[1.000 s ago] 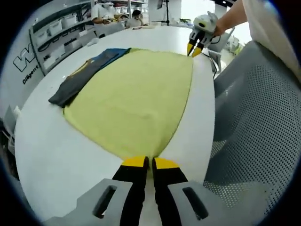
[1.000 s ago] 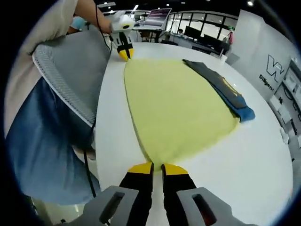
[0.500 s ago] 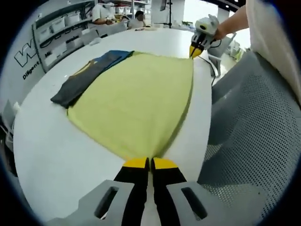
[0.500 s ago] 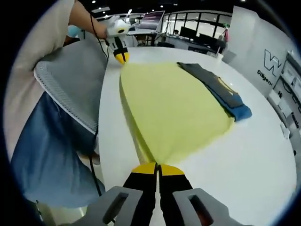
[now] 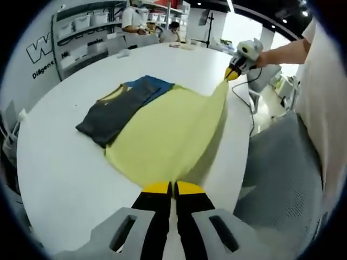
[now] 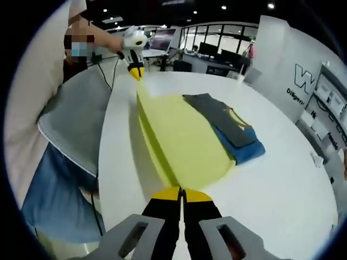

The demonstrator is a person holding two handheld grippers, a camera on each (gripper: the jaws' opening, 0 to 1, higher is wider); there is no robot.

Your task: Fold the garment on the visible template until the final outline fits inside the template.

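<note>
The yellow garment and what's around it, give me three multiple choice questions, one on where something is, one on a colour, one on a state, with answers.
1. Where does the dark grey garment lie?
A. On the white table, along the yellow garment's far edge
B. On the mesh chair
C. On a shelf

2. What colour shows beside the dark grey garment?
A. Red
B. Blue
C. Purple

3. How is the yellow garment held?
A. Lying loose, untouched
B. Pinched at one corner
C. Pinched at two corners, near edge lifted

Answers: 1 A, in both views it lies on the table by the yellow cloth. 2 B, a blue garment pokes out from beneath it. 3 C, the left gripper and right gripper each clamp a corner, and the edge between them hangs above the table.
</note>
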